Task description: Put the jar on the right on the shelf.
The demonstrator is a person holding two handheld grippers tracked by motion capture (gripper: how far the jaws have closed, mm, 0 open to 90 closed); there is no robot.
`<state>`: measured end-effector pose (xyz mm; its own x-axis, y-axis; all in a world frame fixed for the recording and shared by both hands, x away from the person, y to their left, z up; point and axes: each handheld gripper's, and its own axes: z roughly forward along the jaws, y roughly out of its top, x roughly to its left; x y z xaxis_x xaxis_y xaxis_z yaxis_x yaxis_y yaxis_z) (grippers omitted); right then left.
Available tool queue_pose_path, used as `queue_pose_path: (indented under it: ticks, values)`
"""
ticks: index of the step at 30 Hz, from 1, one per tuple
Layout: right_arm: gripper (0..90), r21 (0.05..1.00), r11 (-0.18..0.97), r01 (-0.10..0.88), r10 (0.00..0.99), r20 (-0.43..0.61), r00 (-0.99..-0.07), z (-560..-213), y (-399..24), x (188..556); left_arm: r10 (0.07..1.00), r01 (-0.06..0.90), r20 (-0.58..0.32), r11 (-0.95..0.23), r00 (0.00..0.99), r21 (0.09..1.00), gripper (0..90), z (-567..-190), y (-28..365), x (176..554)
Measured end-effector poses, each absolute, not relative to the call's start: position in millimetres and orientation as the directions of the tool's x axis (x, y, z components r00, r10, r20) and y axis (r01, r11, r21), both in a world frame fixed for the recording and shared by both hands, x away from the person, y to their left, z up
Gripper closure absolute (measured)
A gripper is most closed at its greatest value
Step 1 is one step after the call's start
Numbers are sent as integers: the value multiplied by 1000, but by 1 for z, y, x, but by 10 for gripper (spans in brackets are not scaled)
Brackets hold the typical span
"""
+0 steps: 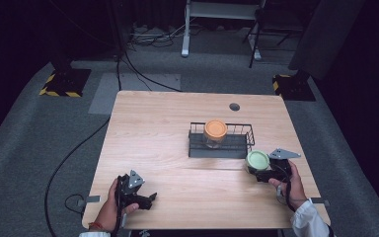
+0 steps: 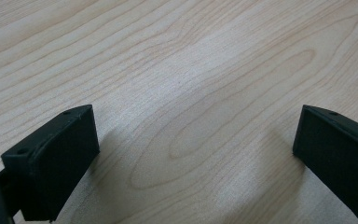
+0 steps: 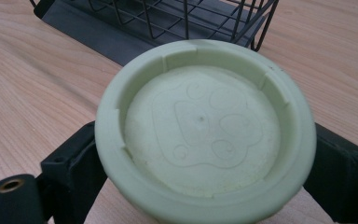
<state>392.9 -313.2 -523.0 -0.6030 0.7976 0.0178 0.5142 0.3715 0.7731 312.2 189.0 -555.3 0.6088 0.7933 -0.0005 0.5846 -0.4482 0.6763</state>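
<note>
A jar with a pale green lid stands near the table's right edge, just outside the black wire basket. My right gripper is shut on this jar; in the right gripper view the green lid sits between both black jaws. A second jar with an orange lid stands inside the basket. My left gripper rests open near the front left of the table, and bare wood lies between its fingers.
The wooden table has a small round hole at the back right. A black cable runs over the grey carpet on the left. Weighted stand bases sit beyond both far corners.
</note>
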Motion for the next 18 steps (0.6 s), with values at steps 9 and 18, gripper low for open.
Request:
queue_pose_path:
  ticks: [9, 18]
  values:
    - [110, 773, 387, 503, 795, -4, -606, -518, -313, 389, 794, 585, -1, -448, 609, 676, 0, -555, 189, 312]
    - [109, 776, 393, 493, 794, -17, -607, -511, -315, 382, 793, 584, -1, -448, 609, 676, 0, -555, 189, 312]
